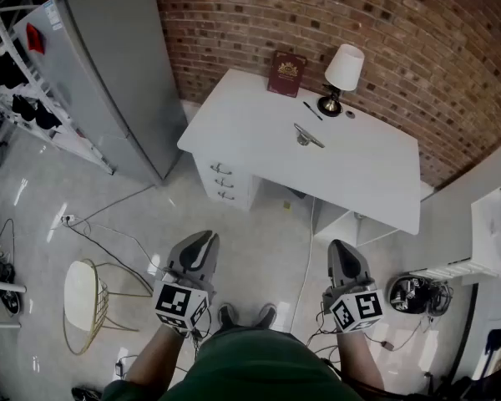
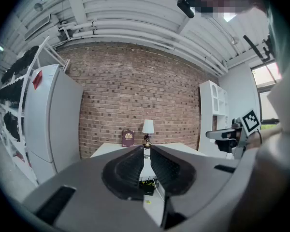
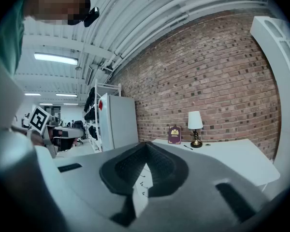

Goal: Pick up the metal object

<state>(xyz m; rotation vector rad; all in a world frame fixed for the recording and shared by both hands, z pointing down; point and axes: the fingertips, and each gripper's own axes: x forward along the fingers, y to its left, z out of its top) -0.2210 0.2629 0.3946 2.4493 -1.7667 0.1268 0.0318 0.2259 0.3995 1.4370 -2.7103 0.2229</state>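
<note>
We hold both grippers low and close to our body, over the glossy floor [image 1: 259,224] and well short of the white desk [image 1: 376,170]. The left gripper [image 1: 202,239] has its jaws slightly apart: its own view shows a narrow slit between the dark pads, and nothing sits in it. The right gripper [image 1: 341,247] has its jaws brought together at the tips, also empty.

The metal object [image 1: 307,135] lies flat near the middle of the desk top, well apart from both grippers and untouched. Beyond it, near the brick wall [image 1: 317,15], stands a small lamp [image 1: 342,78] with a white shade. A dark red book [image 1: 286,73] leans to the lamp's left, and a thin dark pen [image 1: 312,111] lies between the lamp and the metal object.

To the far left stands a grey refrigerator [image 1: 108,73]. A wire chair [image 1: 88,299] sits on the floor at our near left, and a fan [image 1: 413,295] lies at our near right.
</note>
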